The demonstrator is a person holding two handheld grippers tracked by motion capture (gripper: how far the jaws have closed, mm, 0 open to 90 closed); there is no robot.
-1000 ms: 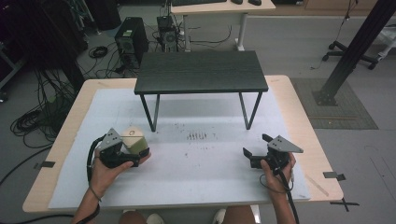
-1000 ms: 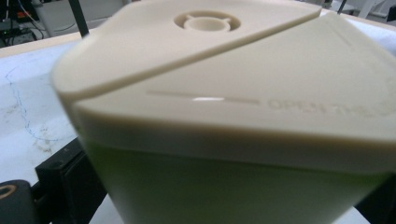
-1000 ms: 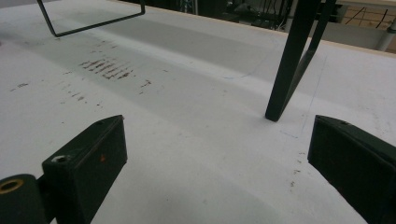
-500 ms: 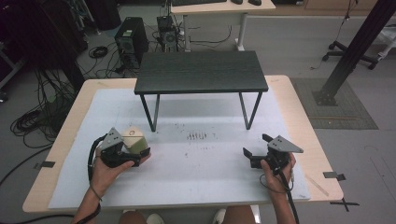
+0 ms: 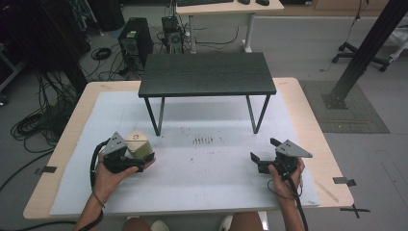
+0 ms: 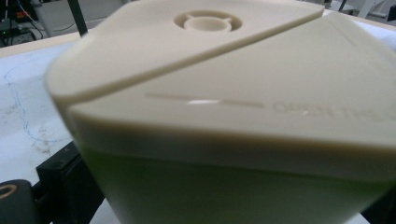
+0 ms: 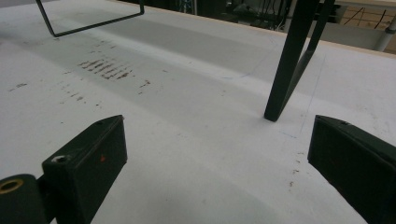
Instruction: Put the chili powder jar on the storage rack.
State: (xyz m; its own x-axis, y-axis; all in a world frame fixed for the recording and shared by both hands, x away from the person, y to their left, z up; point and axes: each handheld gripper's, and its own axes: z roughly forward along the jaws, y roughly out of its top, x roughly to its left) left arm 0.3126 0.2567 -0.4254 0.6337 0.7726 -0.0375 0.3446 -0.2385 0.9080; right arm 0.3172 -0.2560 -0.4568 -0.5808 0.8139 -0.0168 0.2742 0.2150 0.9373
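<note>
Clamping a cream-lidded green container (image 6: 224, 116) with blurred embossed lettering, the left gripper (image 5: 137, 159) grips; right gripper (image 5: 263, 153) gapes wide

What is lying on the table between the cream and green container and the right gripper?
Only bare white table cover with small dark marks, as the high view shows. The container sits in the left gripper; the right gripper is open.

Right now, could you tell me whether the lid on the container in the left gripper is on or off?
On. The cream lid sits flat on the container, held in the left gripper.
</note>
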